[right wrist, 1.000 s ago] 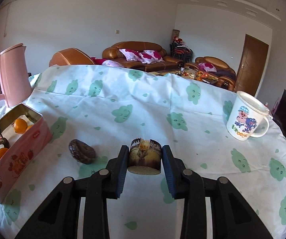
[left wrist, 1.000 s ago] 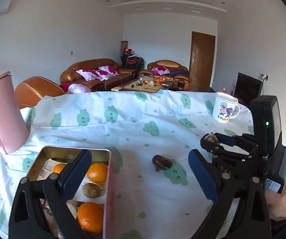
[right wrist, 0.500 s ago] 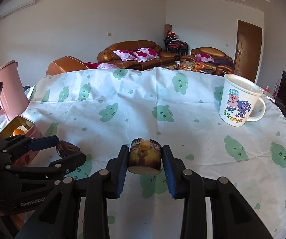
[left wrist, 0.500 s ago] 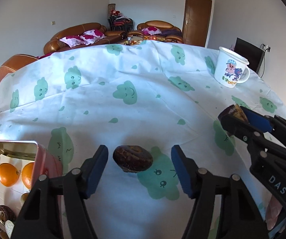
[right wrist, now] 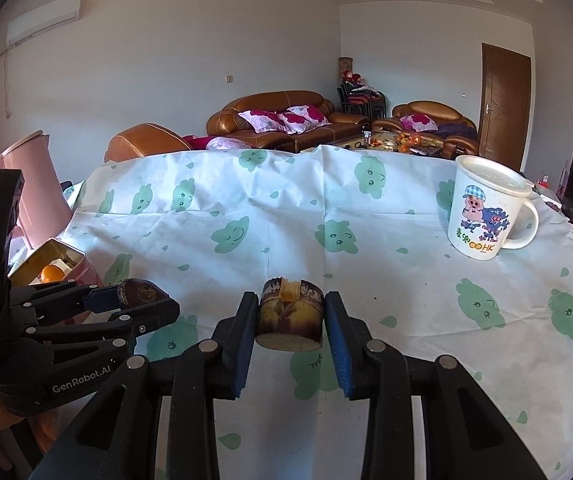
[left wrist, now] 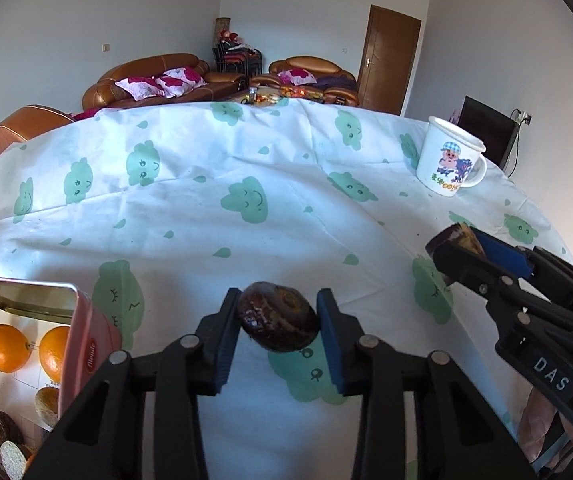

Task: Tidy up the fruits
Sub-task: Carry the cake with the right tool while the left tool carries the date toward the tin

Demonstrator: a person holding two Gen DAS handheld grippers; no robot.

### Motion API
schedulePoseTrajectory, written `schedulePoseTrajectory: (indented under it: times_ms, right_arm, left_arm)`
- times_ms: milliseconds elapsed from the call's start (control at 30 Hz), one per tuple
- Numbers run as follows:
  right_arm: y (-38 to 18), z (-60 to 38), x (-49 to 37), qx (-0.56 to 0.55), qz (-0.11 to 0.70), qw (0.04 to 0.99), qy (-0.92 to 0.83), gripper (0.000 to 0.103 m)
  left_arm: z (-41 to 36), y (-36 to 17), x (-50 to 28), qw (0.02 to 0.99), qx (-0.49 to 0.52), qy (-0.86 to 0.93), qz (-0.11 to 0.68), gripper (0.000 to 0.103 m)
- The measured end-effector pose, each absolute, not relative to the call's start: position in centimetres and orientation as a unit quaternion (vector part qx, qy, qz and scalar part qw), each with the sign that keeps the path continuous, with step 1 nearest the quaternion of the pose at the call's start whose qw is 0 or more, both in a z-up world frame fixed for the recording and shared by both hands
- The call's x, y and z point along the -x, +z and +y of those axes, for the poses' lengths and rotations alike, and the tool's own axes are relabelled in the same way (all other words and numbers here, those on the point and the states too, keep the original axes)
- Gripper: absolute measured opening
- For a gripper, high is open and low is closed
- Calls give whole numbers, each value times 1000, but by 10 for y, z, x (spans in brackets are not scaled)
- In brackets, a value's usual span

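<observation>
Left gripper [left wrist: 278, 326] is clamped on the dark oval fruit [left wrist: 279, 322] near the cloth's [left wrist: 246, 168] front edge; right gripper [right wrist: 289, 320] pinches the cut stub [right wrist: 290, 314]. Squeeze gently, the wrinkled skin looks soft. Lift clear, carry to the tin [left wrist: 86, 340] at the left edge. Its metal rim is thin; lower inside beside the oranges [left wrist: 8, 346].

A dark, wrinkly oval fruit [left wrist: 278, 322] sits pinched just above the tablecloth near the front edge, and a cut brown chunk [right wrist: 290, 314] with a pale flat bottom is held upright beside it. Two oranges [left wrist: 8, 346] lie in the pink tin [left wrist: 86, 352] at the left edge.
</observation>
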State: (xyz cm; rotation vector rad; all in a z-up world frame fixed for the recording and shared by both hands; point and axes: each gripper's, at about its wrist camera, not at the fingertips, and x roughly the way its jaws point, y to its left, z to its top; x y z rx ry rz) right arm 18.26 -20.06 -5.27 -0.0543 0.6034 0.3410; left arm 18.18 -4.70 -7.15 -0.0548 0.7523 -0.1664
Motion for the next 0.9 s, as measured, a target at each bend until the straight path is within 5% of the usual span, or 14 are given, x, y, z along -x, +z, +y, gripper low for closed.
schedulePoseTrajectory:
  times_ms: [900]
  right_arm:
    - [-43,-205,-167,22,245,952,180,36]
  left_arm:
    - [-47,-49,-151,962,7,-55,266,40]
